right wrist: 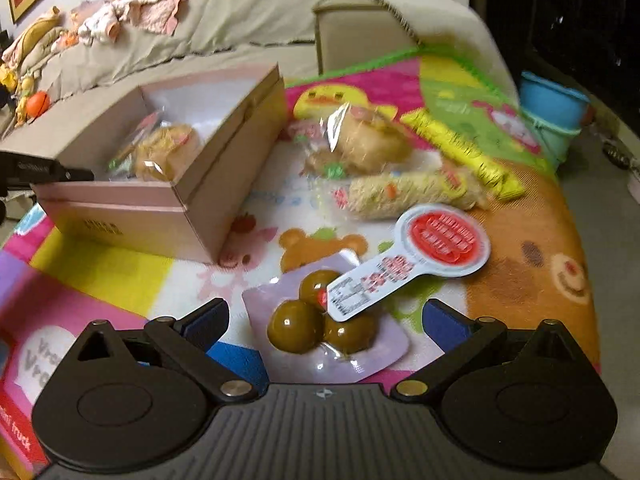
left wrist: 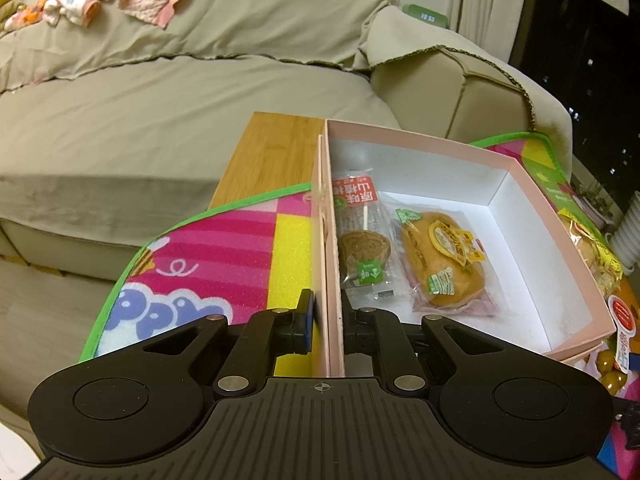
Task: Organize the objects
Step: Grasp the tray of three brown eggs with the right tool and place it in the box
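Observation:
My left gripper [left wrist: 326, 320] is shut on the near wall of the open pink box [left wrist: 335, 240], one finger outside, one inside. The box holds a flat red-labelled snack packet [left wrist: 362, 236] and a wrapped bun [left wrist: 442, 258]. In the right wrist view the box [right wrist: 160, 208] stands at the left. My right gripper [right wrist: 324, 320] is open, low over a clear pack of three brown balls [right wrist: 320, 320] lying between its fingers. A white and red paddle-shaped packet [right wrist: 424, 252] lies partly on that pack.
On the colourful play mat [right wrist: 120, 280] lie a wrapped bun [right wrist: 360, 140], a rice-puff roll [right wrist: 412, 194] and a yellow stick packet [right wrist: 460, 148]. A blue pot [right wrist: 554, 108] stands at the far right. A beige sofa [left wrist: 160, 100] lies behind, a wooden board [left wrist: 272, 156] beside the box.

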